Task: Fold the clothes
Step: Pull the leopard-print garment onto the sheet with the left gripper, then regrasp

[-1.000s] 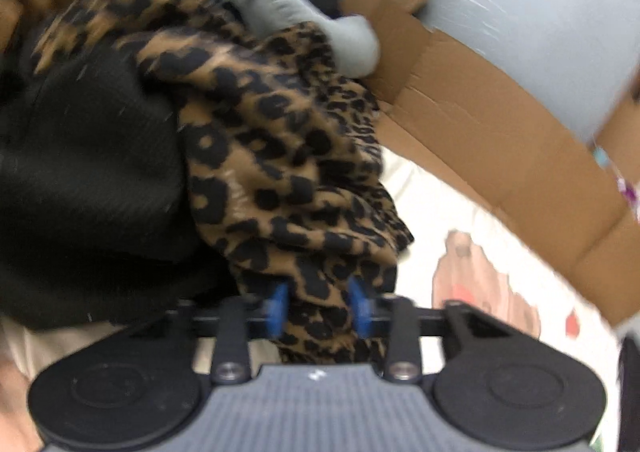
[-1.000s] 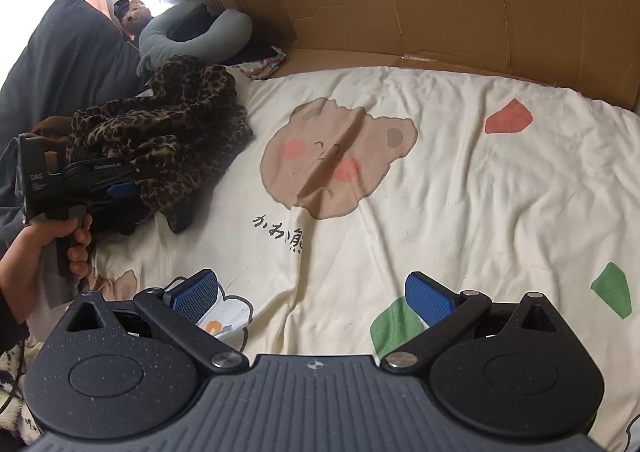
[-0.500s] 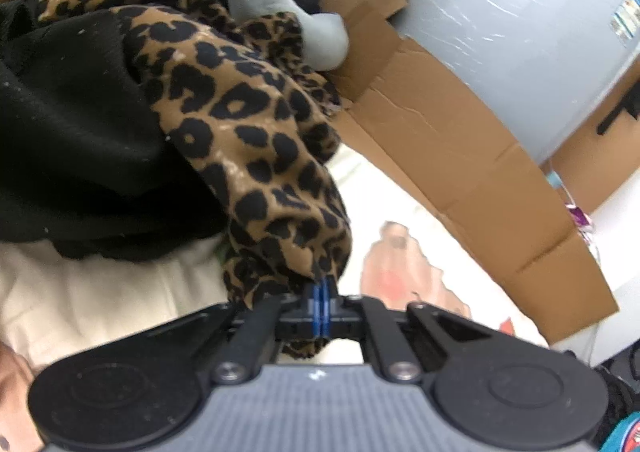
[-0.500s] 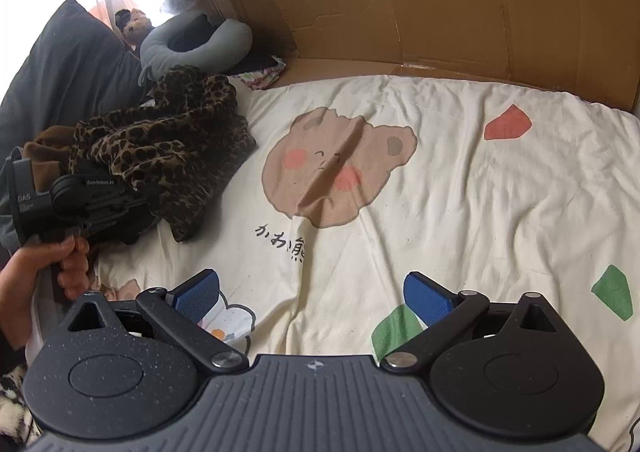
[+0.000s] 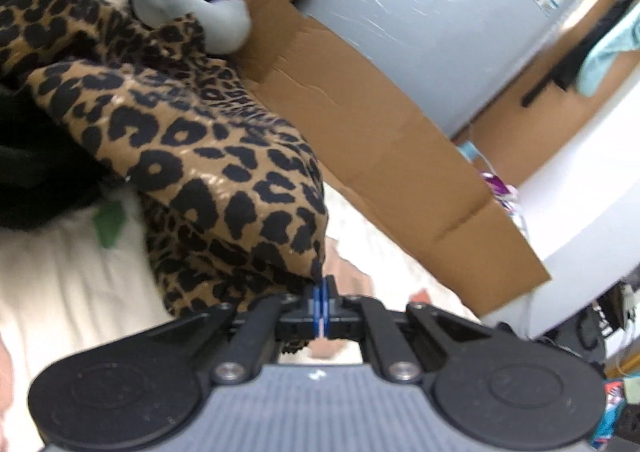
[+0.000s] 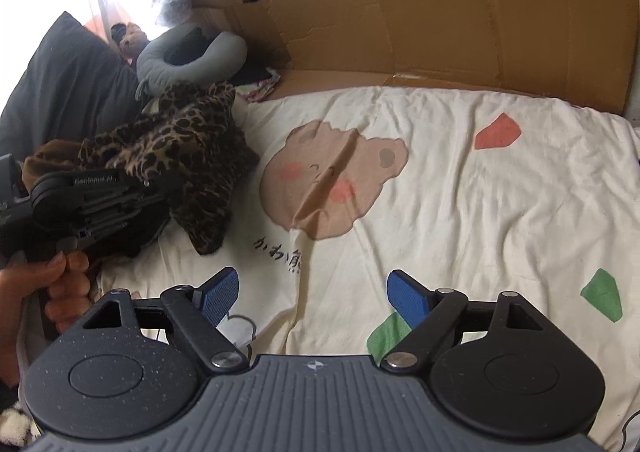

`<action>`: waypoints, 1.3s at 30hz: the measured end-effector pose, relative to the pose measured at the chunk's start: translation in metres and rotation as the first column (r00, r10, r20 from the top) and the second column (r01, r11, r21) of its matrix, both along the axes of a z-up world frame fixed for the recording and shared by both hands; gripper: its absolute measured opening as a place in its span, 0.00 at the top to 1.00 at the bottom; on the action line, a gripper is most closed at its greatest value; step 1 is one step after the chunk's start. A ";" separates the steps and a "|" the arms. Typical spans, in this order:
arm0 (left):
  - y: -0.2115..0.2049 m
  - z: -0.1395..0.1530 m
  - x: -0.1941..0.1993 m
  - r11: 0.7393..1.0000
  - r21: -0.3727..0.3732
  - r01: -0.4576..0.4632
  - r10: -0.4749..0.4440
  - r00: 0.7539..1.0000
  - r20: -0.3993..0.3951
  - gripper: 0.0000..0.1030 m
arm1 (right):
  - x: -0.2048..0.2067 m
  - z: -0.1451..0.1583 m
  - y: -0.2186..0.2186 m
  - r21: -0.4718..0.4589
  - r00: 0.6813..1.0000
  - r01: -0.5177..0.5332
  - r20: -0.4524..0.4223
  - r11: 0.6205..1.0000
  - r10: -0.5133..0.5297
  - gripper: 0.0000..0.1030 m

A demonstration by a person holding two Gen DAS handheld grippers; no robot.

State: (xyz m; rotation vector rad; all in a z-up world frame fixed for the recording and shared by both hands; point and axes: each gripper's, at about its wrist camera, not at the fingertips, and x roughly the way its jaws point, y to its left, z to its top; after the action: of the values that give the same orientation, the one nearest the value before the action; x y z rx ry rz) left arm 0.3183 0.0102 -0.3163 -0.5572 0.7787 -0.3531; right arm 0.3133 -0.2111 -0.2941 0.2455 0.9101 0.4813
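Both grippers differ: left gripper [image 5: 321, 306] pinches leopard garment [image 5: 208, 155]; right gripper [image 6: 310, 298], narrowing, holds nothing.

Left gripper [image 5: 321, 306]: jaws now clamped on edge of leopard-print fabric garment [image 5: 208, 155], cloth drawn up and rightward. Right gripper [image 6: 312, 296]: jaws narrower, nothing between.

Bare bedsheet [image 6: 460, 211]; cardboard wall [image 6: 440, 19] behind

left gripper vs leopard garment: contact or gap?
Touching. In the left wrist view the left gripper has its blue fingers pressed together on an edge of the leopard-print garment, which drapes away from them.
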 end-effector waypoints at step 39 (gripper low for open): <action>0.069 0.016 0.012 0.935 0.293 -0.200 0.207 0.978 0.010 0.29 | 0.005 -0.013 -0.007 0.013 0.999 0.018 -0.034 1.000 -0.018 0.22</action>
State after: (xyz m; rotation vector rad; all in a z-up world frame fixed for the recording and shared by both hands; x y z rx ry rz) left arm 0.3300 0.0790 -0.3006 -0.3572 0.7688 -0.0371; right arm 0.3179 -0.2177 -0.3073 0.2742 0.9375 0.4678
